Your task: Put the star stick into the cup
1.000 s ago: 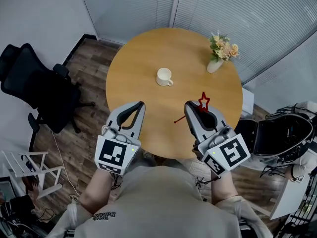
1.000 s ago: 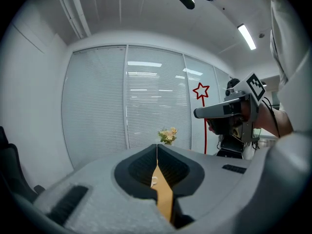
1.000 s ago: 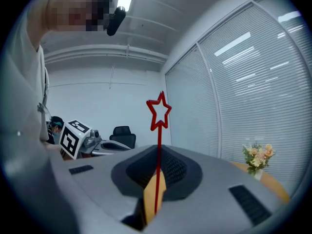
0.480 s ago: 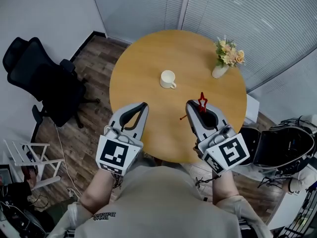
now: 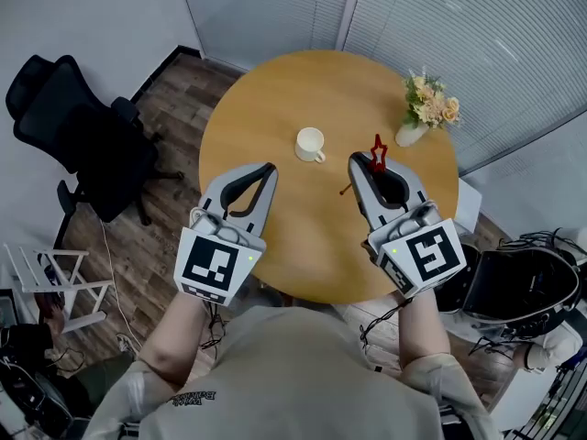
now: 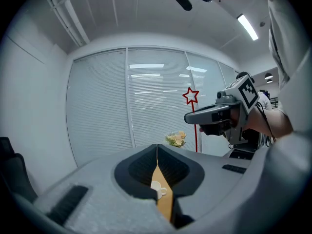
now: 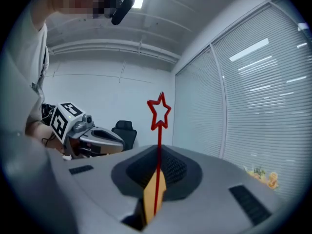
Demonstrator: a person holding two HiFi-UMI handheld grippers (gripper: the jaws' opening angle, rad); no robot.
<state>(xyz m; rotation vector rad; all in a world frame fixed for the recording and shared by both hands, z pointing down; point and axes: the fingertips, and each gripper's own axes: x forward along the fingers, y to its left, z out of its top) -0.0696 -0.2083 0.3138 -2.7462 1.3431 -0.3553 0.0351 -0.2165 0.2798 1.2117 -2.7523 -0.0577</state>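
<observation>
The right gripper (image 5: 360, 161) clamps a thin red star-topped stick (image 5: 377, 150) upright, a white ceramic cup (image 5: 310, 143) at its ten o'clock. The left gripper (image 5: 267, 169) is closed, empty.

One of most things here, two grippers.
One round table (image 5: 266, 81), one white cup (image 5: 310, 143) mid-frame, one red star stick (image 5: 377, 151), one vase of flowers (image 5: 429, 110) upper right, one black office chair (image 5: 73, 126) upper left; a left gripper (image 5: 268, 167) and a right gripper (image 5: 356, 159).
</observation>
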